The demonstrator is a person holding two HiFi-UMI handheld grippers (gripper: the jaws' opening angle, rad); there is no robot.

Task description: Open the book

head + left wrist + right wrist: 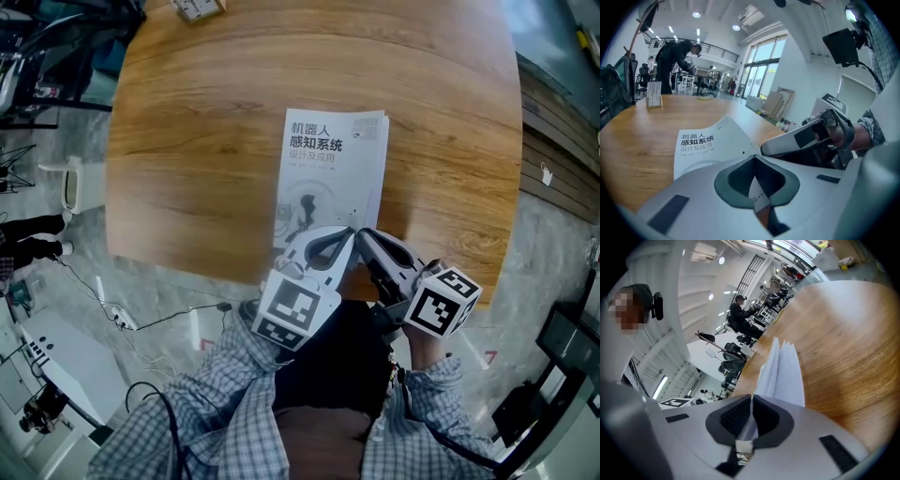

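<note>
A white paperback book (323, 178) with dark printed title lies on the round wooden table (206, 141), its near end by the table's edge. My left gripper (343, 237) is shut on the near edge of the front cover (705, 140), which curves up off the table; a strip of it shows between the pads at the left gripper (754, 157). Just to its right, my right gripper (367, 240) is shut on a thin sheaf of pages (785, 371), pinched at the right gripper (751, 399). The pages fan upward from the wood.
A small card stand (197, 7) sits at the table's far edge, also the card stand (654, 93). Cables (141, 319) trail on the floor to the left. A person (677, 56) bends over a desk far behind. A dark monitor (841, 47) hangs at upper right.
</note>
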